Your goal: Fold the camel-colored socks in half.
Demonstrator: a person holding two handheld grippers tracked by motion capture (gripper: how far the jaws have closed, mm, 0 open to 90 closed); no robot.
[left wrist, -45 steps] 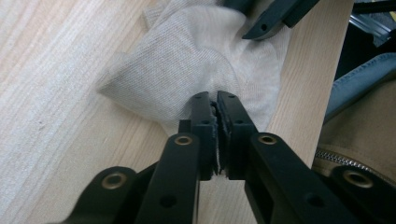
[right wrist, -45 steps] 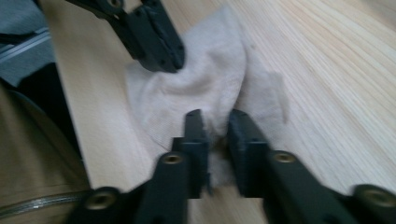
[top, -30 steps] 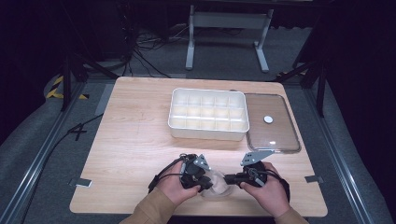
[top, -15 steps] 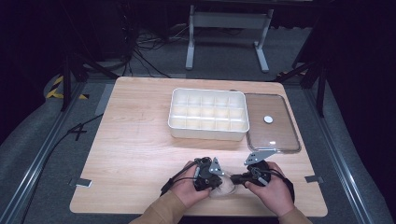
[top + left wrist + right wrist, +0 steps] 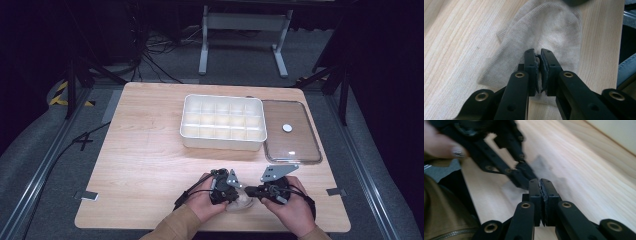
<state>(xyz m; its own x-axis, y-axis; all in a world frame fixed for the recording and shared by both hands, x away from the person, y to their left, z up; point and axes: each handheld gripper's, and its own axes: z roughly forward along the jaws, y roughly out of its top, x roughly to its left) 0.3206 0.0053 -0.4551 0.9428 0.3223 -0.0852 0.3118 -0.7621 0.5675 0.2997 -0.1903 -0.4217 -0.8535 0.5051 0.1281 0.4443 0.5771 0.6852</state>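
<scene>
A small beige sock (image 5: 241,203) lies crumpled near the table's front edge, between a person's two hands. My left gripper (image 5: 239,193) comes at it from the left. In the left gripper view its jaws (image 5: 538,53) have just been closing and now pinch a fold of the ribbed sock (image 5: 549,27). My right gripper (image 5: 251,190) meets it from the right, tip to tip with the left. In the right gripper view the right gripper (image 5: 540,182) is shut with a thin sliver of fabric between the pads, and the left gripper (image 5: 525,178) sits just beyond it.
A white tray (image 5: 222,143) divided into several compartments stands mid-table. Its clear lid (image 5: 290,135) with a white knob lies flat to the right. The table's front edge (image 5: 210,231) runs just under the hands. A sleeve and forearms enter from below.
The left hand has shifted right and down onto the sock, and its jaws have closed on the fabric. The right hand has stayed put.
</scene>
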